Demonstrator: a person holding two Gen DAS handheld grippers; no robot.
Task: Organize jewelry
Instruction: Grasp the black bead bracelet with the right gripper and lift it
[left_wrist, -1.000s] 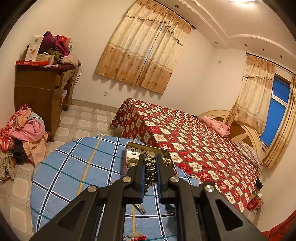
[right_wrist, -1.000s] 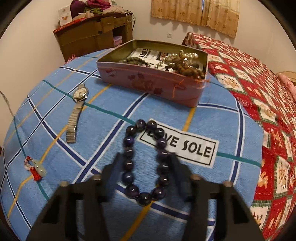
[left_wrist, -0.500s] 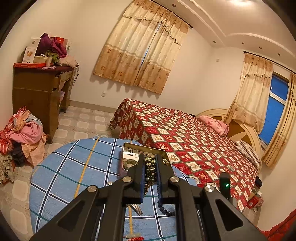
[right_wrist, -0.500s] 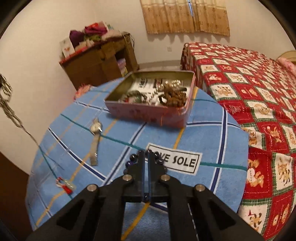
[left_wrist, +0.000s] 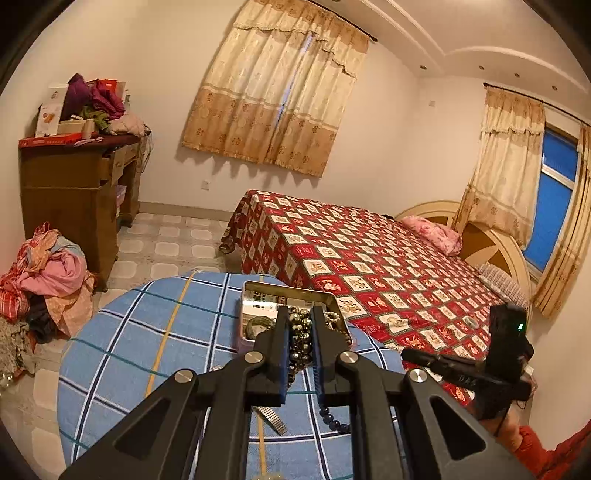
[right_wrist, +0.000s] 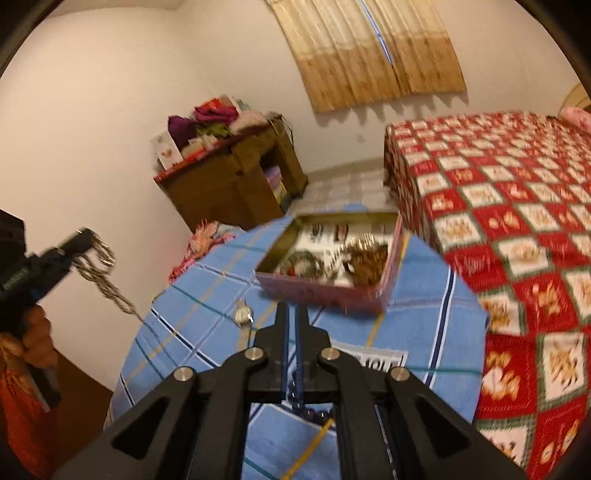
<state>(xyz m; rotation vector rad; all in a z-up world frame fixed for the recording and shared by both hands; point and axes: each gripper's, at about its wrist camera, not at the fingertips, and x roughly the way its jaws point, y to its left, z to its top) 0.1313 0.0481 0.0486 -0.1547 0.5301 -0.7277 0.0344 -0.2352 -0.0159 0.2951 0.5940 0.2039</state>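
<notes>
Left view hides the watch (right_wrist: 242, 315) — right view shows it.

We see warm, dim ceiling light throughout. Our right wrist view blurs; the left stays sharp. Fisheye edges bend and darken.

Home bedroom: shown by bed (left_wrist: 369, 266), pillow (left_wrist: 432, 232), curtains (left_wrist: 273, 85), dresser (left_wrist: 74, 192), clothes heaped on floor (left_wrist: 48, 273).
</notes>
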